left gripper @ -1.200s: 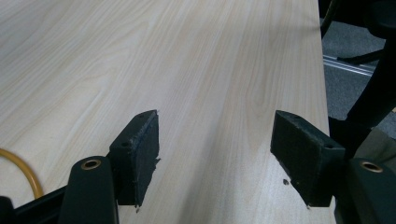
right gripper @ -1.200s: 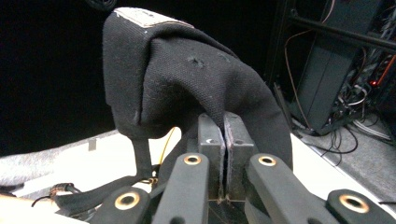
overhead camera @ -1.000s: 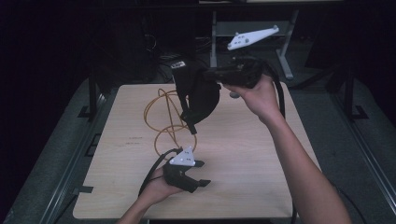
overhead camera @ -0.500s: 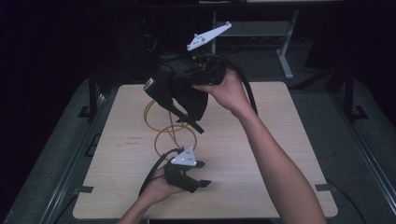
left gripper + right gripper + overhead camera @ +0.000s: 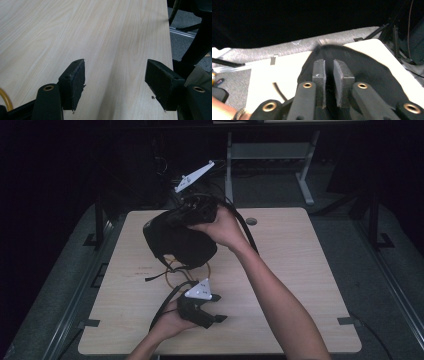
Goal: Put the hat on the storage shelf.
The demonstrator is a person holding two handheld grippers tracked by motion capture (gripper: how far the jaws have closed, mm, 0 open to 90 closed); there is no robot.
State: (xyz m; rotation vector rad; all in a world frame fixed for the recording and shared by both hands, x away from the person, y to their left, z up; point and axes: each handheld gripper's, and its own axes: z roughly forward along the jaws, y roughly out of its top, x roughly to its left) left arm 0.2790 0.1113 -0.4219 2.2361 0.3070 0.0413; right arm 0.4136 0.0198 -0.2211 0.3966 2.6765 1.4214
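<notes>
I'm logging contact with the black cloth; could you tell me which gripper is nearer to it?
Right. The right gripper is right on the black cloth; the left gripper rests low on the table, apart from it.

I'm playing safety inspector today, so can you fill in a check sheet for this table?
Surface: pale wooden table, mostly bare.
Job's things: black cloth, hanging at the right gripper above the table's far half.
Clutter: nothing seen.
Grippers: left gripper rests near the front edge, jaws wide open, nothing between; right gripper jaws have just been opening, narrow gap, cloth beyond them, none visibly pinched.
Cables: orange cable lying on the table; black cable trails from the left gripper.
Surroundings: dark room, grey floor, metal frame behind.
</notes>
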